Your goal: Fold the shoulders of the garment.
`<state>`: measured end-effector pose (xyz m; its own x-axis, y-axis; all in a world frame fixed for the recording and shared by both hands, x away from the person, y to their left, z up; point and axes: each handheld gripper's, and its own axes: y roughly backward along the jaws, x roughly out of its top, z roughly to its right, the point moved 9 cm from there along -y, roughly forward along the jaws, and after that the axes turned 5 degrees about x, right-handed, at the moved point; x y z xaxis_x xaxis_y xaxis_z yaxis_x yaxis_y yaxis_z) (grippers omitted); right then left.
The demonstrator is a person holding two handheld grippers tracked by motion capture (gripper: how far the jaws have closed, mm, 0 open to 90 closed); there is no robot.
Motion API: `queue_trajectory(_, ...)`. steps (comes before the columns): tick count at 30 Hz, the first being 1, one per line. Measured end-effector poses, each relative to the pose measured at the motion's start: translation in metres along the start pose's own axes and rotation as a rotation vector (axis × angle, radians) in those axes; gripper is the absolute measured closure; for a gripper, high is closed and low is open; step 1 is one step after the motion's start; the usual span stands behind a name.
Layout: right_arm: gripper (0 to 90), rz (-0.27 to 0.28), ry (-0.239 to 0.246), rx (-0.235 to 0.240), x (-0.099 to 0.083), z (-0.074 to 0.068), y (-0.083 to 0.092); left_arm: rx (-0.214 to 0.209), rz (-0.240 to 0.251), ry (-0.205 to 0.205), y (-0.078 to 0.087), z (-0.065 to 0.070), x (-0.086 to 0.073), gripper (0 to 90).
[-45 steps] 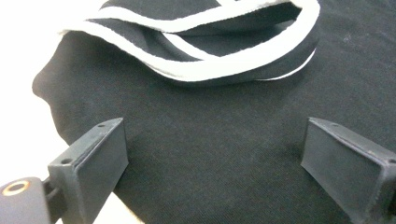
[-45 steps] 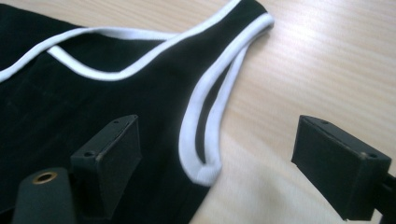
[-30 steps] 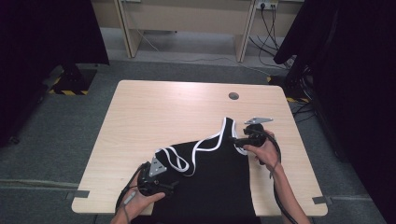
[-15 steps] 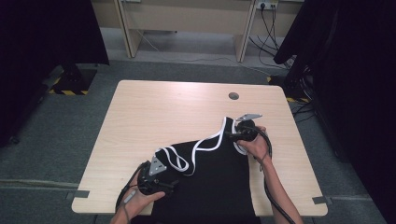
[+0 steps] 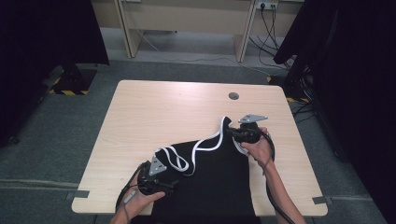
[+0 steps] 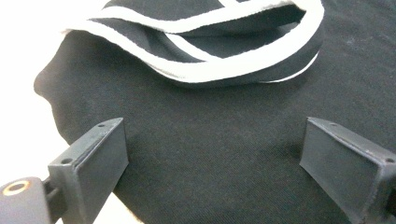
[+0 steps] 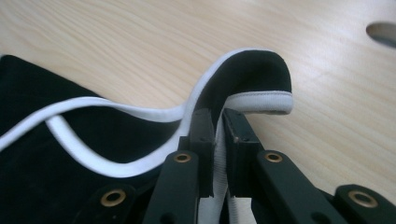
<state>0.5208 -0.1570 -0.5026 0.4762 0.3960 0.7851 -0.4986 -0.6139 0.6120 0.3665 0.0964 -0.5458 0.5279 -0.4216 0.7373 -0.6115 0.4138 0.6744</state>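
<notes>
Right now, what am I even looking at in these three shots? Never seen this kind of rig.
There is no robot here: a person at a wooden table holds a hand-operated two-jaw gripper in each hand. The wide shot comes from a fixed camera above the person, looking forward and down. The other two come from cameras riding on each gripper, looking along its black jaws.

On the table lies a black garment with white trim, something like a tank top.

The right gripper has just been closing and is now clamped on a white-edged strap of the garment; the strap loops up above its jaws. In the wide shot it is at the right.

The left gripper has its jaws wide apart over the black cloth, gripping nothing. In the wide shot it is at bottom left.
</notes>
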Motion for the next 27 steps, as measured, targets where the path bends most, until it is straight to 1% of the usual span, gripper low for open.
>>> queue_trajectory(1,83.4,0.013,0.007,0.006,0.001,-0.005,0.004,0.000,0.000,0.000,0.000,0.000,0.000,6.8)
queue_trajectory(2,83.1,0.032,0.018,0.016,0.000,-0.015,0.011,0.000,0.000,0.000,0.000,0.000,0.000,6.8)
queue_trajectory(3,83.1,0.032,0.018,0.016,0.000,-0.015,0.011,0.000,0.000,0.000,0.000,0.000,0.000,6.8)
queue_trajectory(4,82.7,0.048,0.024,0.025,-0.004,-0.024,0.016,0.000,0.000,0.000,0.000,0.000,0.000,6.8)
queue_trajectory(5,82.7,0.048,0.024,0.025,-0.004,-0.024,0.016,0.000,0.000,0.000,0.000,0.000,0.000,6.8)
queue_trajectory(6,82.4,0.050,0.027,0.028,-0.007,-0.029,0.018,0.000,0.000,0.000,0.000,0.000,0.000,6.8)
queue_trajectory(7,82.4,0.054,0.043,0.037,-0.015,-0.039,0.023,0.000,0.000,0.000,0.000,0.000,0.000,6.8)
queue_trajectory(8,82.4,0.058,0.050,0.046,-0.019,-0.045,0.025,0.000,0.000,0.000,0.000,0.000,0.000,6.8)
queue_trajectory(9,82.4,0.058,0.050,0.046,-0.019,-0.045,0.025,0.000,0.000,0.000,0.000,0.000,0.000,6.8)
queue_trajectory(10,81.1,0.062,0.048,0.048,-0.027,-0.053,0.029,0.000,0.000,0.000,0.000,0.000,0.000,6.8)
queue_trajectory(11,81.1,0.062,0.048,0.048,-0.027,-0.053,0.029,0.000,0.000,0.000,0.000,0.000,0.000,6.8)
queue_trajectory(12,76.6,0.062,0.034,0.056,-0.035,-0.059,0.031,0.000,0.000,0.000,0.000,0.000,0.000,6.8)
queue_trajectory(13,76.6,0.062,0.034,0.056,-0.035,-0.059,0.031,0.000,0.000,0.000,0.000,0.000,0.000,6.8)
queue_trajectory(14,65.0,0.043,0.017,0.064,-0.043,-0.062,0.032,0.000,0.000,0.000,0.000,0.000,0.000,6.8)
queue_trajectory(15,65.0,0.043,0.017,0.064,-0.043,-0.062,0.032,0.000,0.000,0.000,0.000,0.000,0.000,6.8)
queue_trajectory(16,57.8,0.035,-0.004,0.072,-0.045,-0.063,0.033,0.000,0.000,0.000,0.000,0.000,0.000,6.8)
queue_trajectory(17,57.8,0.035,-0.004,0.072,-0.045,-0.063,0.033,0.000,0.000,0.000,0.000,0.000,0.000,6.8)
queue_trajectory(18,52.4,0.054,-0.014,0.068,-0.040,-0.060,0.038,0.000,0.000,0.000,0.000,0.000,0.000,6.8)
queue_trajectory(19,52.4,0.054,-0.014,0.068,-0.040,-0.060,0.038,0.000,0.000,0.000,0.000,0.000,0.000,6.8)
queue_trajectory(20,50.4,0.070,-0.017,0.065,-0.031,-0.057,0.043,0.000,0.000,0.000,0.000,0.000,0.000,6.8)
queue_trajectory(21,50.4,0.070,-0.017,0.065,-0.031,-0.057,0.043,0.000,0.000,0.000,0.000,0.000,0.000,6.8)
queue_trajectory(22,49.7,0.072,-0.006,0.060,-0.023,-0.056,0.045,0.000,0.000,0.000,0.000,0.000,0.000,6.8)
queue_trajectory(23,49.7,0.072,-0.006,0.060,-0.023,-0.056,0.045,0.000,0.000,0.000,0.000,0.000,0.000,6.8)
queue_trajectory(24,49.2,0.063,0.011,0.067,-0.016,-0.058,0.044,0.000,0.000,0.000,0.000,0.000,0.000,6.8)
queue_trajectory(25,49.2,0.063,0.011,0.067,-0.016,-0.058,0.044,0.000,0.000,0.000,0.000,0.000,0.000,6.8)
queue_trajectory(26,48.7,0.049,0.021,0.079,-0.012,-0.063,0.040,0.000,0.000,0.000,0.000,0.000,0.000,6.8)
queue_trajectory(27,48.7,0.049,0.021,0.079,-0.012,-0.063,0.040,0.000,0.000,0.000,0.000,0.000,0.000,6.8)
